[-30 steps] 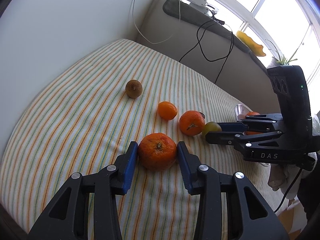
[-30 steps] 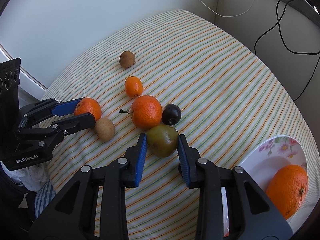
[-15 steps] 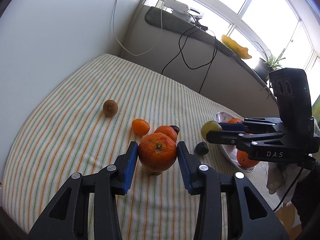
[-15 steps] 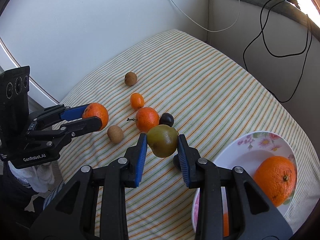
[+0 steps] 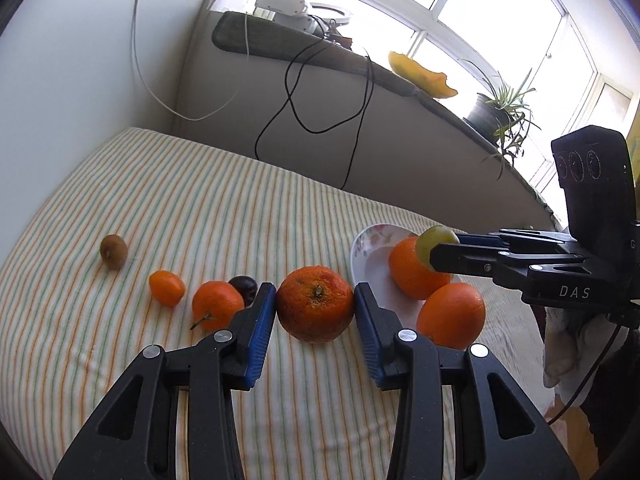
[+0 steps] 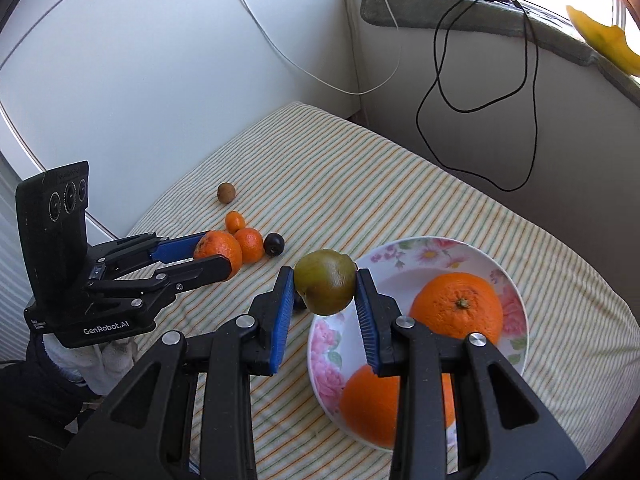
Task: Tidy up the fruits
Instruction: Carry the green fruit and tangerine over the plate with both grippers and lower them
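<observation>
- Green fruit [image 6: 325,282] pinched in right hand-held gripper [image 6: 324,292], over near rim of plate [image 6: 404,249]; lower into bare patch, clear of oranges.
- Left hand-held gripper [image 5: 315,309] pinches mandarin [image 5: 315,308], left of plate; wait.

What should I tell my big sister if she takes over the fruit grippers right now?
Left gripper: shut on a big orange, held above the striped cloth.
Right gripper: shut on a green fruit, held by the flowered plate's rim.
Done: two oranges lie on the plate.
Left: put down both held fruits, probably on the plate. On the cloth there remain a stemmed orange, a small orange, a dark plum and a brown kiwi.
</observation>
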`<control>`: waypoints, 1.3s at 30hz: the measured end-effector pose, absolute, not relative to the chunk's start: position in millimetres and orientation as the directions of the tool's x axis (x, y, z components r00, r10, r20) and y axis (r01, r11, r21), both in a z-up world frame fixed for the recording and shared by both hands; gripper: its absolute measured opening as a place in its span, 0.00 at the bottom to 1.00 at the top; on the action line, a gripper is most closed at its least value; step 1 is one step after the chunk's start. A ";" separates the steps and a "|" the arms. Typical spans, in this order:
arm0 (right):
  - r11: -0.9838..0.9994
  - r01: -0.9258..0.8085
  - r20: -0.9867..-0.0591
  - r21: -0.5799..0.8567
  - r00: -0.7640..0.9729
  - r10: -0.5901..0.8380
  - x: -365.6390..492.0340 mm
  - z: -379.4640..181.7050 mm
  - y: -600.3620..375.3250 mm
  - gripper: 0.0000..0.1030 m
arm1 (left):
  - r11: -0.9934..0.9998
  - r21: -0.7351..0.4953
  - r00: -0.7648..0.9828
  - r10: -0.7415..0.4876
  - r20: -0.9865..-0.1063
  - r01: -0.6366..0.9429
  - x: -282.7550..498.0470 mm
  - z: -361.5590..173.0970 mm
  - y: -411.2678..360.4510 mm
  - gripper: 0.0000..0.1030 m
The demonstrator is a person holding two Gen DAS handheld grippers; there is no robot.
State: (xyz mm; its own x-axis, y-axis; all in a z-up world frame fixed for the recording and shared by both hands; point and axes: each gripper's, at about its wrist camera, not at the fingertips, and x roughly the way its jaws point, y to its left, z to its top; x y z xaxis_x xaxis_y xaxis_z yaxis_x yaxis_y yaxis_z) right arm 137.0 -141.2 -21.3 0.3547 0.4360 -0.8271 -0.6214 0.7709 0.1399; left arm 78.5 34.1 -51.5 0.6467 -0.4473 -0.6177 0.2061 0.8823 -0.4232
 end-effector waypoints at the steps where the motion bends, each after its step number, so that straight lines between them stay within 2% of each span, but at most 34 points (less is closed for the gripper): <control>1: 0.777 -0.613 -0.826 0.140 0.361 0.433 138.0 -20.3 -148.5 0.31 | 0.881 -0.422 0.645 -0.452 -0.617 0.213 79.5 -51.2 29.9 0.37; 20: 0.855 -0.492 -0.824 0.164 0.409 0.393 145.8 -23.2 -237.8 0.31 | 0.866 -0.395 0.580 -0.499 -0.643 0.308 97.3 -53.3 -35.8 0.37; 39: 0.885 -0.422 -0.839 0.194 0.397 0.373 150.7 -46.6 -271.1 0.31 | 0.875 -0.370 0.554 -0.483 -0.678 0.311 101.6 -61.2 -54.2 0.38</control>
